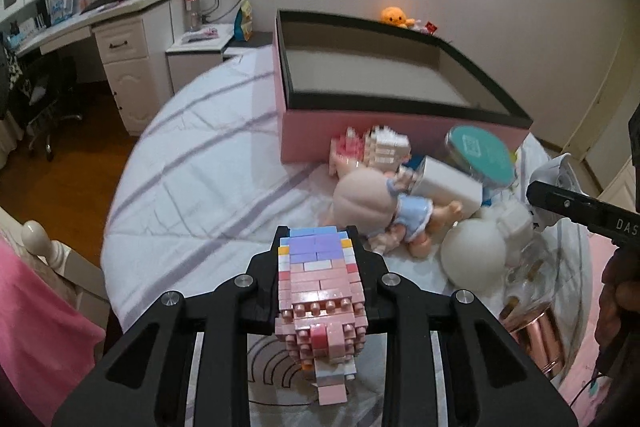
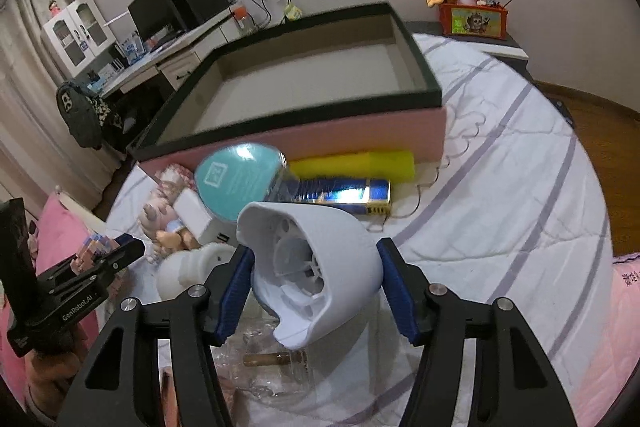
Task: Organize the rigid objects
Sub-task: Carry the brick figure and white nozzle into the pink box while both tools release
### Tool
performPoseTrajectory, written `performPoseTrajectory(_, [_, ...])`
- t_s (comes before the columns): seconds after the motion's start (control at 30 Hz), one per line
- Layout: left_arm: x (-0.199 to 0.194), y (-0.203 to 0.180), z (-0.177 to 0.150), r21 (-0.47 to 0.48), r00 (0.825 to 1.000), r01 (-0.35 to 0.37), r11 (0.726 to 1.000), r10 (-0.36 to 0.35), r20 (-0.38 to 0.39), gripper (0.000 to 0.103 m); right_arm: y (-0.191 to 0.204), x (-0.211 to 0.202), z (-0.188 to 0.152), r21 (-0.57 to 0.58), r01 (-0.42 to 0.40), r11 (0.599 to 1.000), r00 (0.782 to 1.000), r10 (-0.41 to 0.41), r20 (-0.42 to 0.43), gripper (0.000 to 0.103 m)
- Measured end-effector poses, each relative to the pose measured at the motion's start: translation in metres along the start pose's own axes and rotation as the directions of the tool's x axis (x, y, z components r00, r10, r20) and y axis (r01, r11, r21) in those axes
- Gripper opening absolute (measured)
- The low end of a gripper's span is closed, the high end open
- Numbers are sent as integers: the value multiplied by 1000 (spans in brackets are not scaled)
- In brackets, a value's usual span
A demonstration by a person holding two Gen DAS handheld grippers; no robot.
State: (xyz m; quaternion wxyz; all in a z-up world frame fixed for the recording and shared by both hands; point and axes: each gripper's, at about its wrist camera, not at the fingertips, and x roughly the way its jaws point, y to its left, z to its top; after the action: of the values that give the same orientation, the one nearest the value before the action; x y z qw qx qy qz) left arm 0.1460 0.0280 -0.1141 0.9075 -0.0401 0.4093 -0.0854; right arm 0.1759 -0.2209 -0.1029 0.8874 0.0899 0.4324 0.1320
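My left gripper [image 1: 318, 239] is shut on a pink and purple brick-built figure [image 1: 320, 291] and holds it above the bed. My right gripper [image 2: 316, 255] is shut on a white plastic shell [image 2: 312, 263]; it also shows in the left wrist view [image 1: 560, 175]. The left gripper with its figure shows at the left of the right wrist view [image 2: 108, 255]. A large pink box with a dark rim [image 1: 400, 131] [image 2: 304, 143] stands open and empty beyond both grippers.
In front of the box lie a doll [image 1: 376, 203], a second brick figure [image 1: 372, 147], a white block [image 1: 448, 183], a teal-lidded jar [image 2: 240, 179], a blue lighter [image 2: 340, 191], a yellow tube [image 2: 352, 163] and a white bulb [image 1: 472, 251]. A desk [image 1: 120, 39] stands left.
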Motion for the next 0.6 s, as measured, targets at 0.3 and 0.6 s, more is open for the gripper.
performPoseTrajectory(0.3, [-17, -7, 48, 32, 996, -11, 999, 8, 94, 26, 10, -25, 44, -46, -25, 999, 994, 29, 101, 61])
performPoseTrajectory(0.6, [11, -22, 132, 80, 986, -16, 997, 2, 167, 26, 23, 6, 111, -108, 8, 994, 990, 7, 143, 62])
